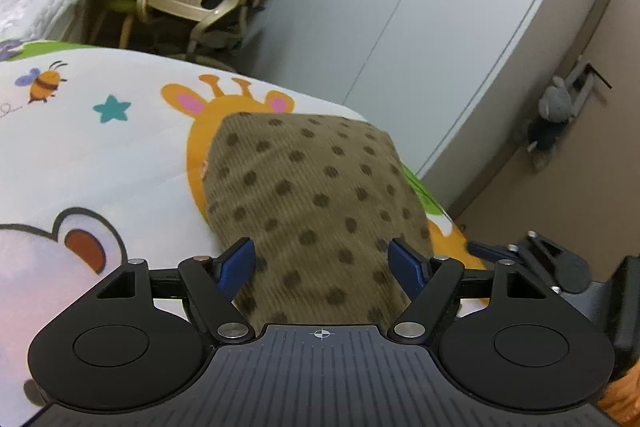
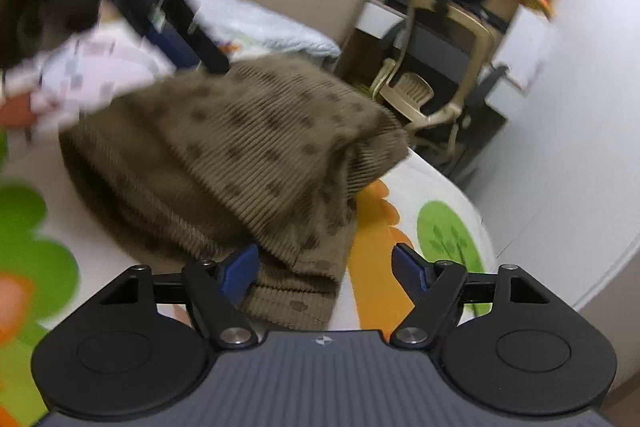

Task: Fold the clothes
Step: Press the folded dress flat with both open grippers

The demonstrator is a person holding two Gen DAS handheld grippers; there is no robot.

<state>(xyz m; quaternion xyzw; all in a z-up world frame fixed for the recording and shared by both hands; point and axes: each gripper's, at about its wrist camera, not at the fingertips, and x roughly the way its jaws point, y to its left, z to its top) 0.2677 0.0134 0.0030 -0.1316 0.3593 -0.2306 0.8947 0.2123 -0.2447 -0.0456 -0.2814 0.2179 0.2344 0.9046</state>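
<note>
1. The brown dotted garment [image 1: 312,211] lay bunched in layers on the cartoon blanket [image 1: 100,155].
2. Left gripper [image 1: 322,263] and right gripper [image 2: 324,267] both stood apart, clamping nothing.
3. Risk — closing on one corduroy layer only could drag the folds [image 2: 320,187] loose.

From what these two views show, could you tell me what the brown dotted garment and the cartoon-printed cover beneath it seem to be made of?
The brown dotted garment looks like a soft ribbed fabric, corduroy or rib knit: fine parallel ridges run across it, matte, with darker printed spots. The white cartoon-printed cover looks like a smooth, padded textile, probably a quilted cotton or polyester blend: faint puckering, no sheen; the exact fibre cannot be told.
</note>
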